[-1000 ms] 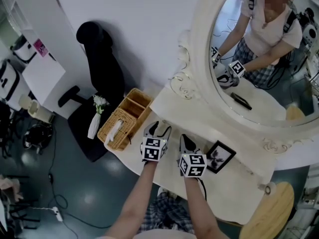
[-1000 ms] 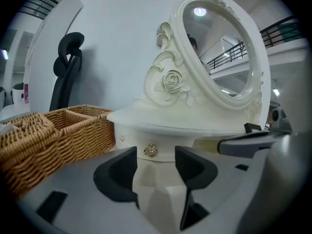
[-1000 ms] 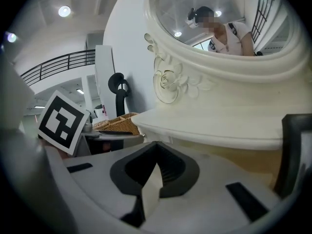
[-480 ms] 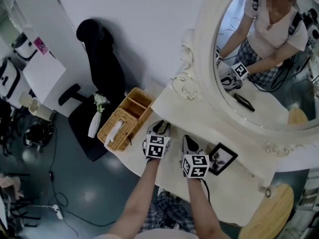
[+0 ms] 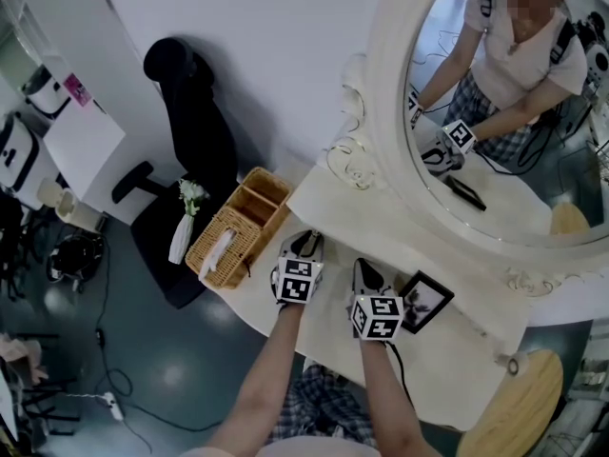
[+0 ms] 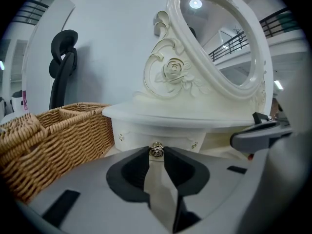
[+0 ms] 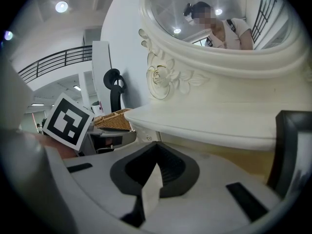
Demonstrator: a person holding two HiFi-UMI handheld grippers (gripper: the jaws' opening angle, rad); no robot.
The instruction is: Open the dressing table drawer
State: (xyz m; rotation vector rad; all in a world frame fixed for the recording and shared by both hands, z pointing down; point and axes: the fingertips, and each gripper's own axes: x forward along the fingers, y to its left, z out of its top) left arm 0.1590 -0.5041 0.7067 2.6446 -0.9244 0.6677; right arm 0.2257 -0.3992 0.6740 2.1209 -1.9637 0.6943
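A black chair (image 5: 190, 112) stands far to the left, on the floor by the wall. Next to it is a white vase (image 5: 179, 241) with small white flowers. Then comes a brown woven basket (image 5: 238, 228). It sits on the left end of the white desk (image 5: 447, 360).

Just right of the basket are the left tongs (image 5: 304, 246). They point at the low raised part at the back of the desk. The drawer (image 6: 161, 134) is there, under a flat white shelf, and it looks shut. A little shiny knob (image 6: 156, 150) sticks out of the middle of the drawer front. The left tongs have just been closing, and now they pinch that knob between their black pads (image 6: 134, 167).

The right tongs (image 5: 364, 274) are close beside the left ones, a bit nearer to the person. Their tips are pressed together with nothing between them. They hang over the desk and point at the shelf.

Just right of them a small black picture frame (image 5: 425, 300) lies on the desk. Behind it all stands a big oval mirror (image 5: 495, 131) with a curly white rim. The person with the tongs shows in the glass. A round wooden thing (image 5: 519, 407) sits low at the far right.
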